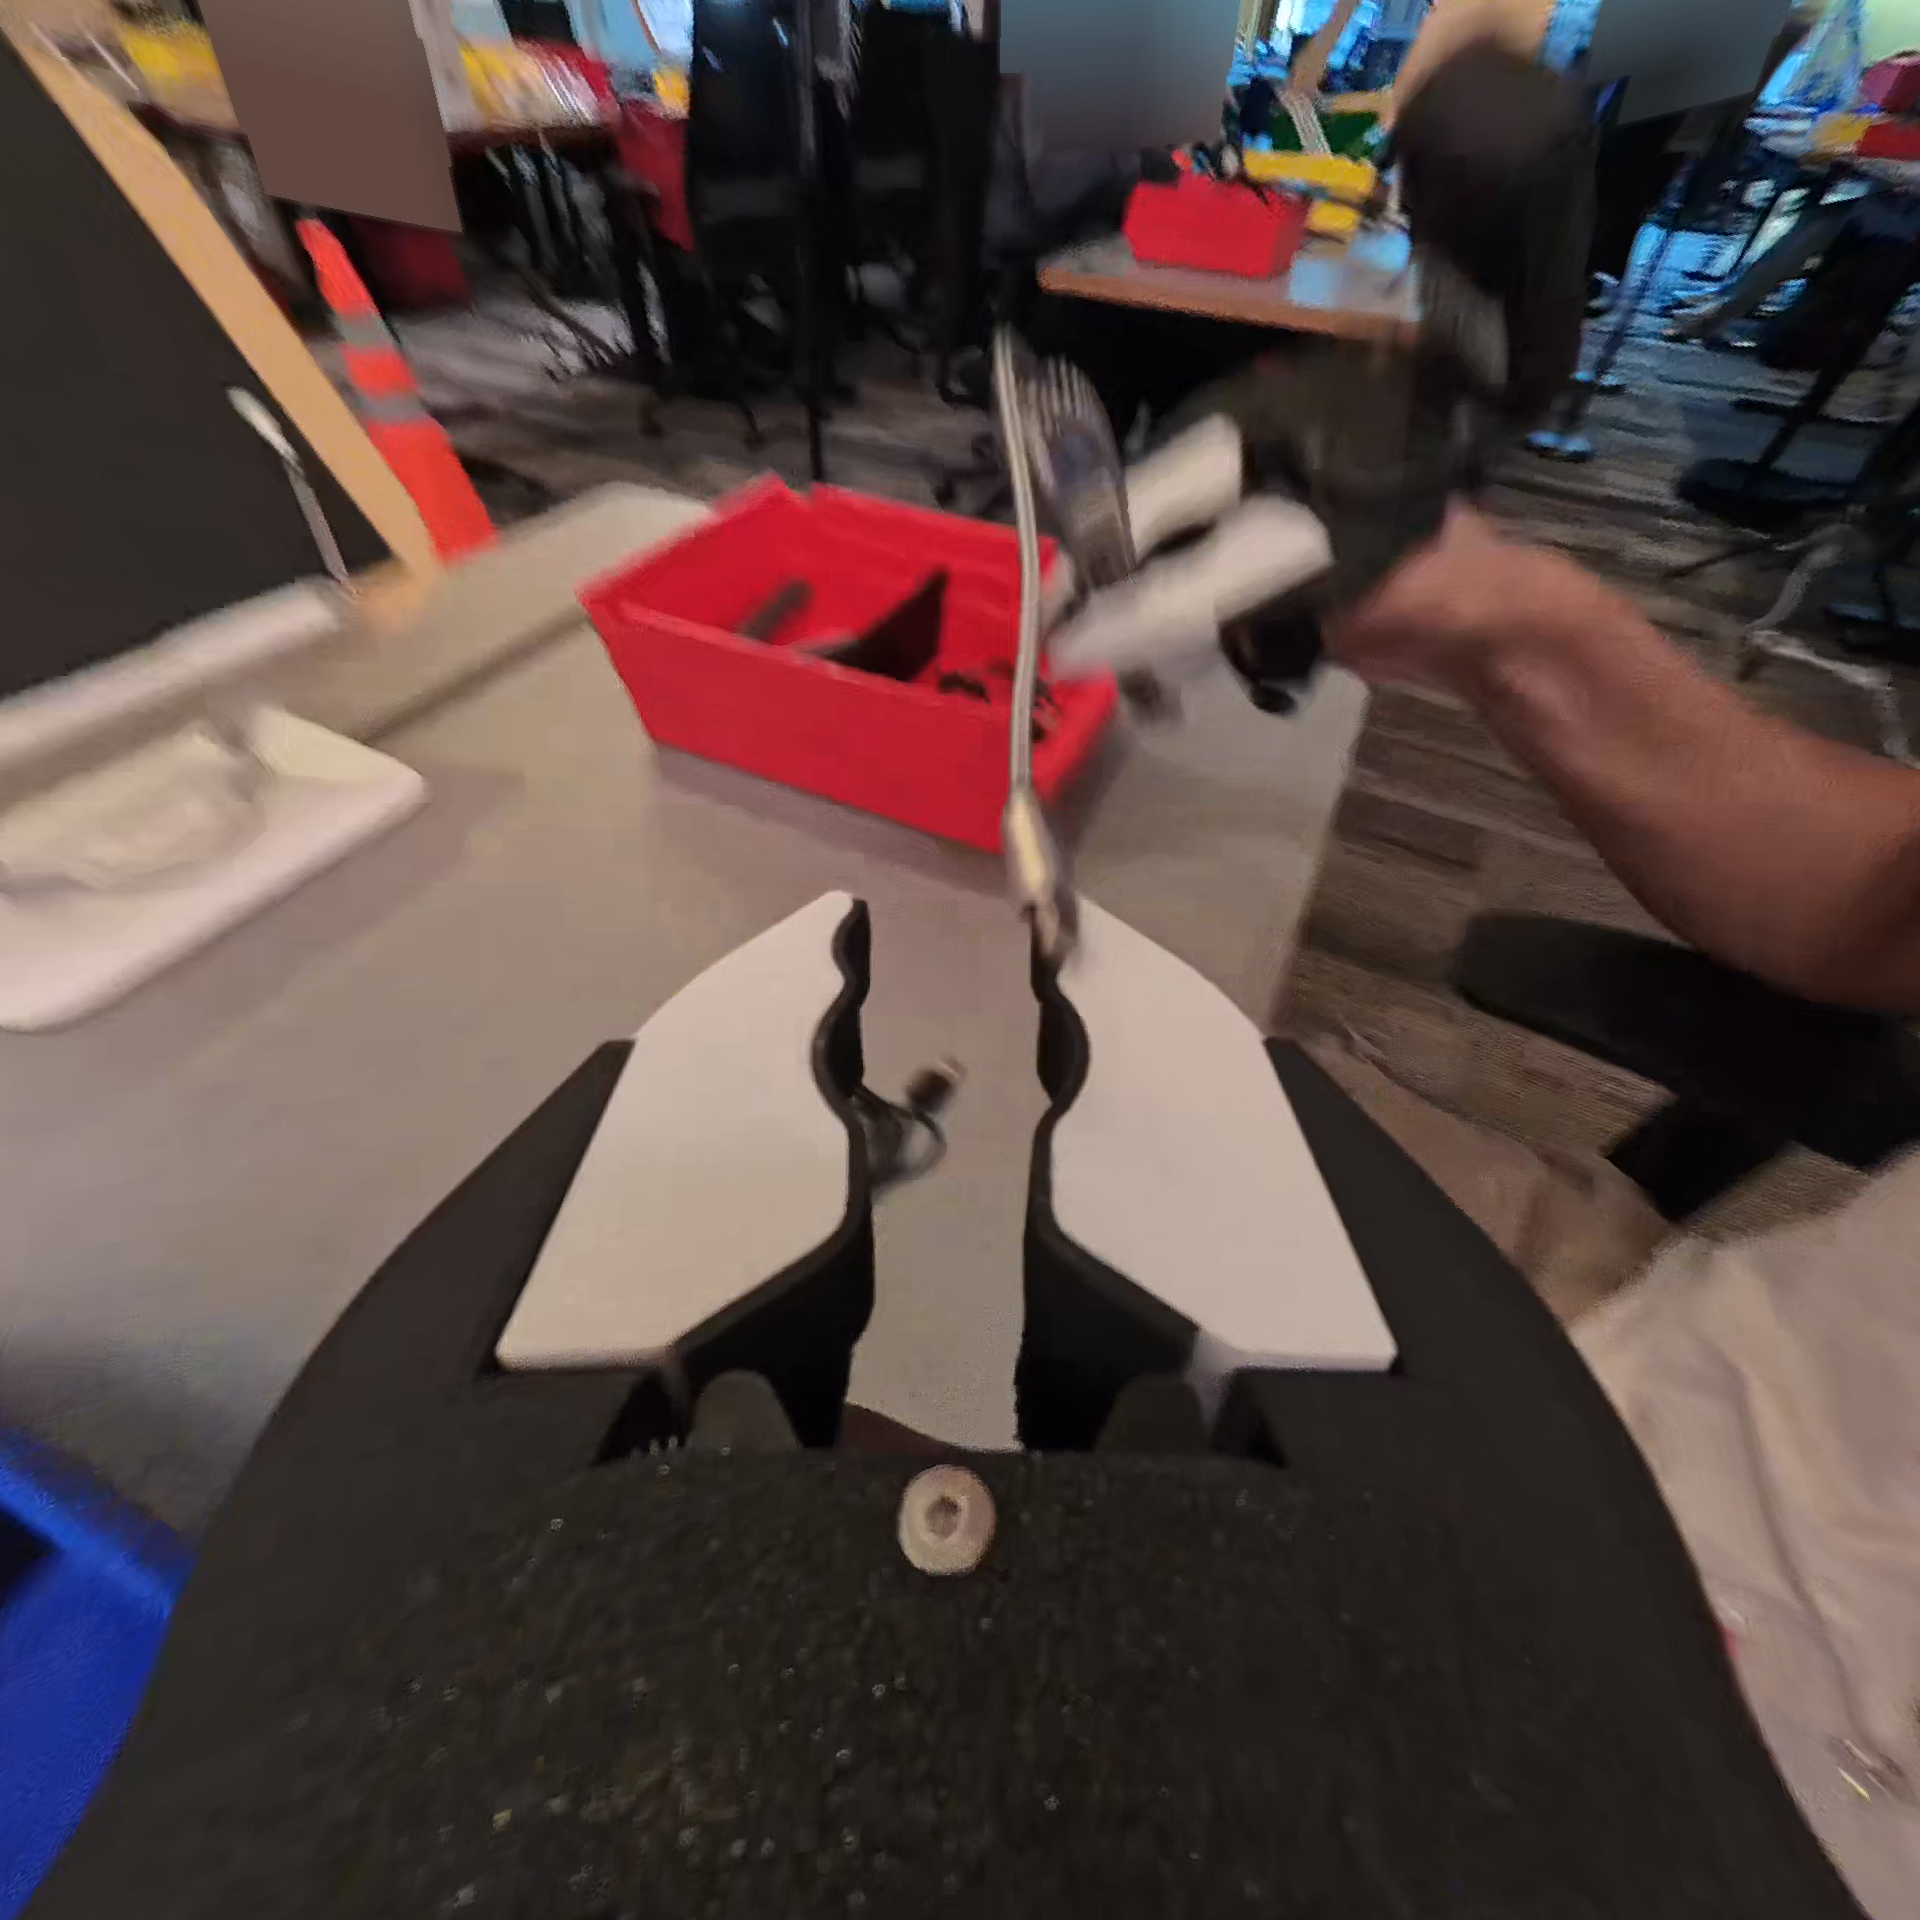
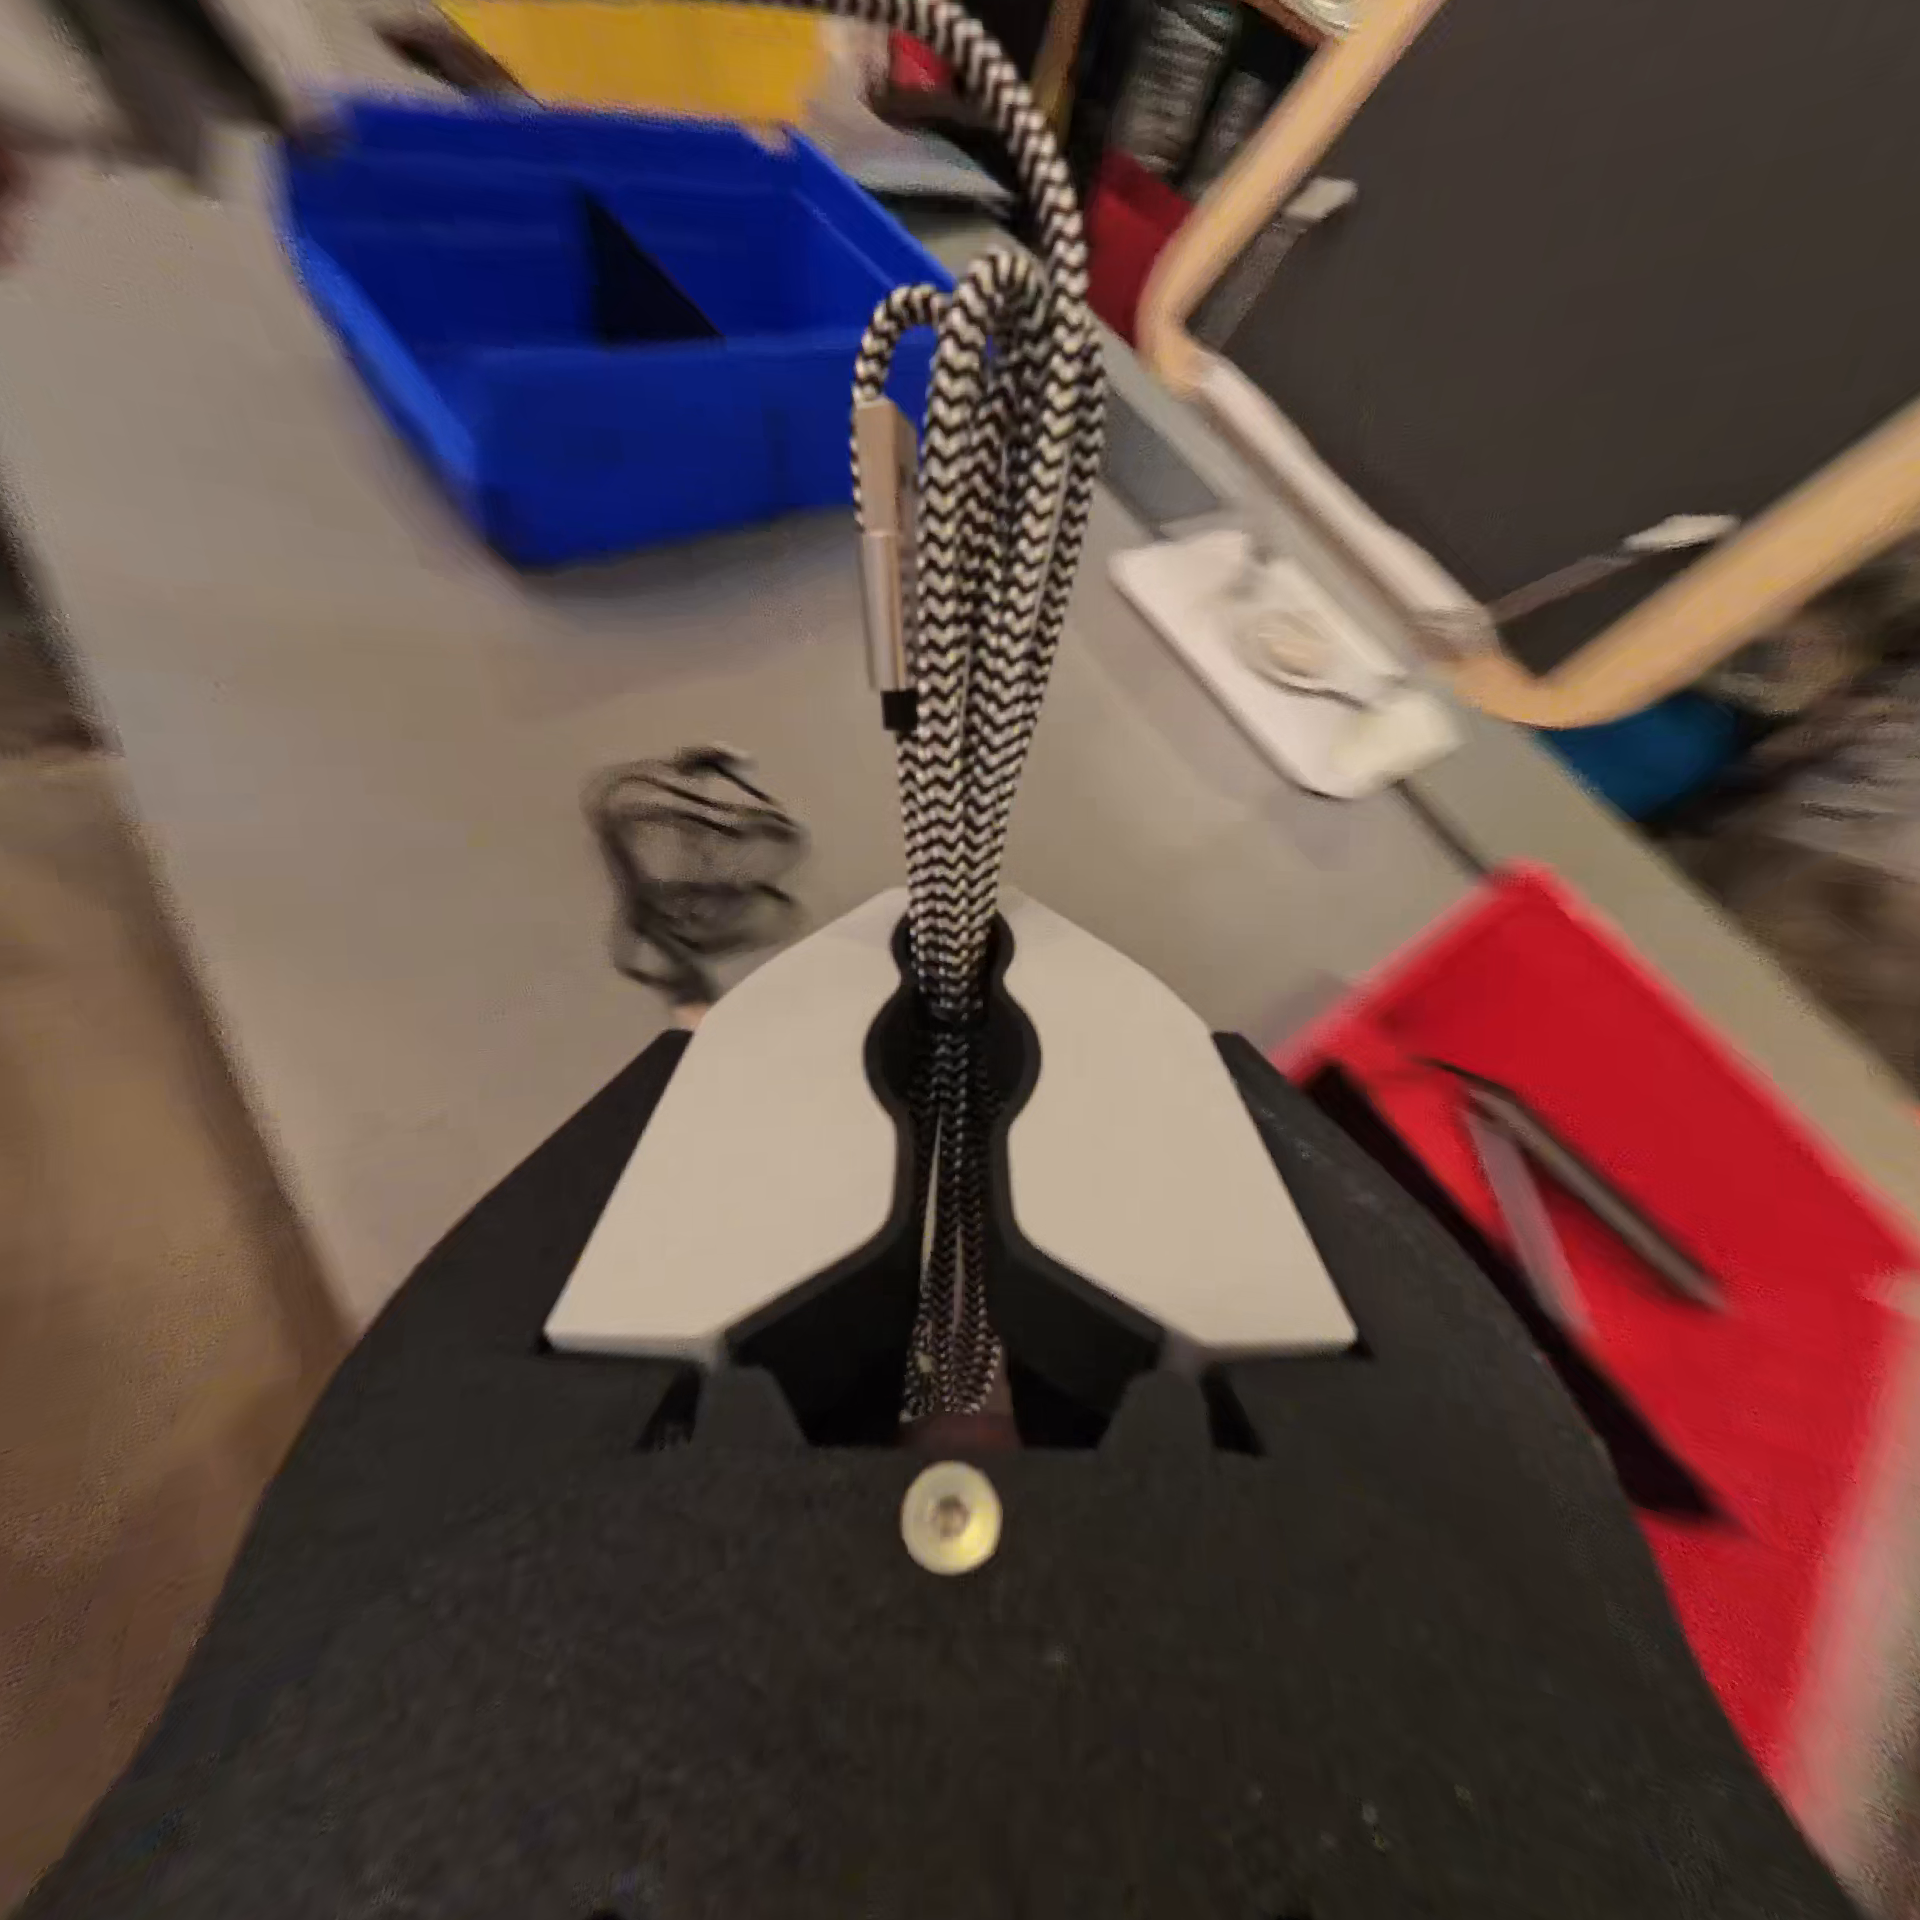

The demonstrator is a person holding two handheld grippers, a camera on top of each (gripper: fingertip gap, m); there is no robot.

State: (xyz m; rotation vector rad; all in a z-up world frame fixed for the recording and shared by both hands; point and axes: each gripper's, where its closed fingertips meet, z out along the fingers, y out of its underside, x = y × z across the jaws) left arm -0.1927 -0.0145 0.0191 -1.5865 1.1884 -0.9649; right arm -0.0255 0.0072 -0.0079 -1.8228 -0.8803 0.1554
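A black-and-white braided cable — soft, light, apt to slip — was pinched as folded loops in the right gripper above the grey surface, best held at its stiff metal plug, while the left gripper was spread — its right fingertip touched by a plug.

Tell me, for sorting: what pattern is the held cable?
Black-and-white zigzag braid on the cable; right wrist view.

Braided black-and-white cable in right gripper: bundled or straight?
Bundled: the braided black-and-white cable shows several folded loops clamped in the right gripper.
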